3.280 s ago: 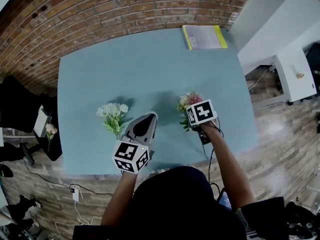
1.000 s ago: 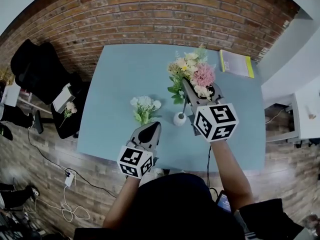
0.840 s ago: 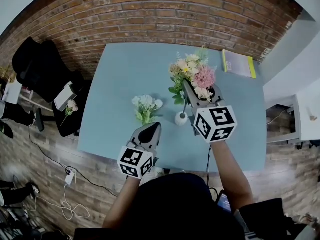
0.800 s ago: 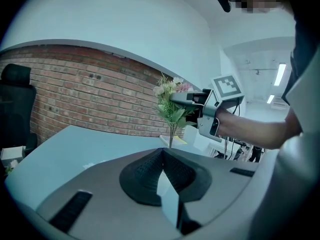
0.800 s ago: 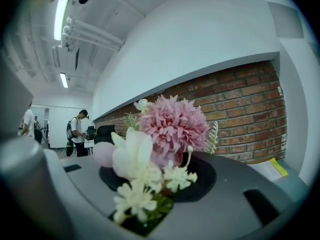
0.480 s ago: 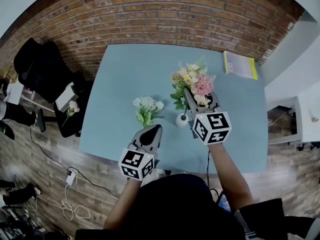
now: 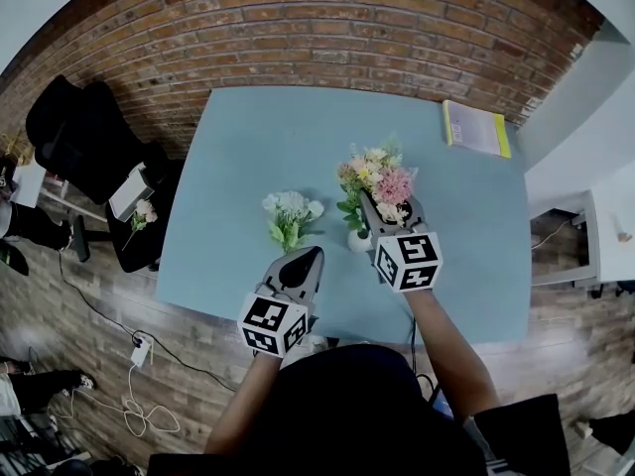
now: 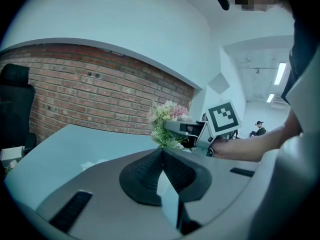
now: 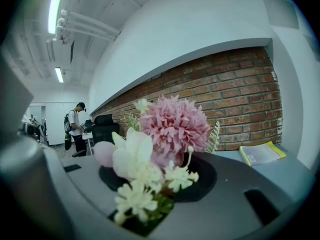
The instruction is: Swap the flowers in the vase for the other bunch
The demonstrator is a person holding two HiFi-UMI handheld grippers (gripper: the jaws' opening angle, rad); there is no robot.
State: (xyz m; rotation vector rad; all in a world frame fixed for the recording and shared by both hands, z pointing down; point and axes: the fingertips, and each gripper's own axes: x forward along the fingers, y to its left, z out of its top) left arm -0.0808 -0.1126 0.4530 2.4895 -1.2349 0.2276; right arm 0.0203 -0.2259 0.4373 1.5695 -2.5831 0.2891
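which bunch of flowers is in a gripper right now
The mixed pink, cream and yellow bunch, clamped in the right hand-held gripper; the white bunch lies loose on the blue table.

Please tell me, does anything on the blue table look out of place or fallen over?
Only the white bunch lies flat on the table, left of the vase. The pink bunch is in the right gripper. Nothing looks spilled or broken.

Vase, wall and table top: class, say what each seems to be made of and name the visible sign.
Vase: small, white, smooth; perhaps glazed ceramic, too small to be sure.
Wall: red brick with pale mortar joints, rough matte.
Table top: even pale blue, matte, no grain; likely laminate or paint.
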